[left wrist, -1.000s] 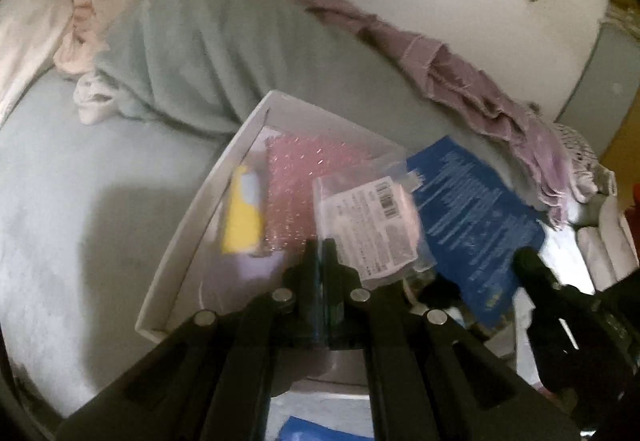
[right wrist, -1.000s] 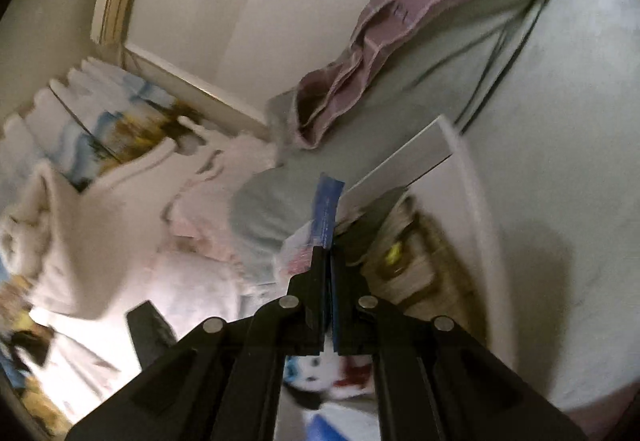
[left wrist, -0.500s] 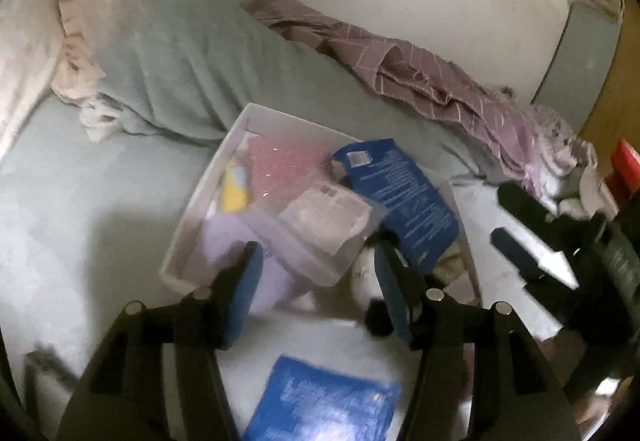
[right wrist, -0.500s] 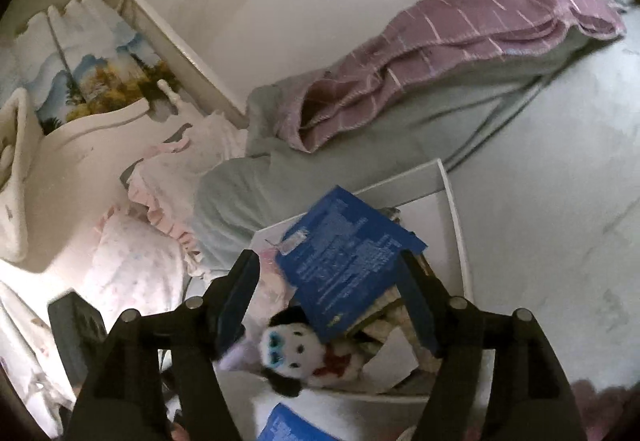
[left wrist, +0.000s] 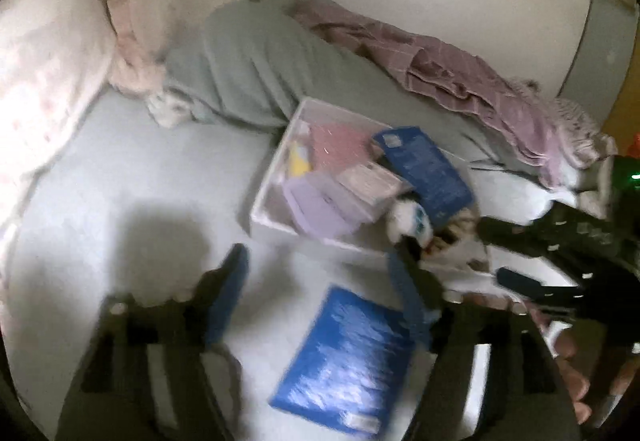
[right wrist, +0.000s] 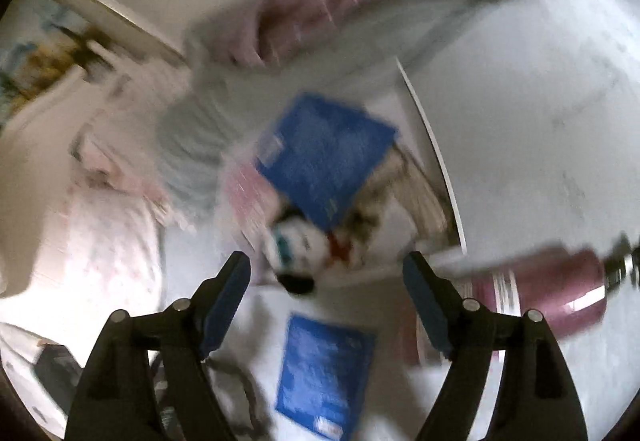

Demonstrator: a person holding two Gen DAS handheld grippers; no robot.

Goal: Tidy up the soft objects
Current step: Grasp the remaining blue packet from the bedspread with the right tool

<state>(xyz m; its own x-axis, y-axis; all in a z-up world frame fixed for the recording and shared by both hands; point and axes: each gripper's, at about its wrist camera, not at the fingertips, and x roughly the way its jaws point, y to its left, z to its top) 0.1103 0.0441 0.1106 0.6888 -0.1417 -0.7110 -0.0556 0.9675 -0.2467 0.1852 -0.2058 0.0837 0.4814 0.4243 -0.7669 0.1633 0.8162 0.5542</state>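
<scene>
We look down on a bed (left wrist: 120, 177) with a pale, smooth sheet; the widest bare stretch lies to the left of the white box (left wrist: 272, 197), and a narrower strip runs between the box's near wall and our tongs. The far edge is crowded: a grey-green blanket (left wrist: 248, 73) is bunched against the wall, a mauve striped towel (left wrist: 460, 77) trails along it to the right, and a pink frilled pillow (left wrist: 52, 65) fills the left corner.

The box is shallow, rectangular and thin-walled. Inside it we see a blue packet (left wrist: 428, 169) lying tilted on top of the other contents, a pink bubble-wrap pouch (left wrist: 340, 145), a clear bag with a label (left wrist: 368, 181), a lilac soft piece (left wrist: 316, 209) and a small yellow item (left wrist: 298, 161). A white plush toy (left wrist: 408, 221) with blue eyes leans at the box's near right corner. A second blue packet (left wrist: 348, 357) lies flat on the sheet just in front of the box.

Our left tongs (left wrist: 320, 293) point steeply down above that second packet, jaws opening, nothing between them. Our right tongs (right wrist: 326, 293) tilt down likewise towards the box, jaws opening and empty; the view is blurred. In the right view a mauve bottle (right wrist: 560, 289) lies to the right of the box.
</scene>
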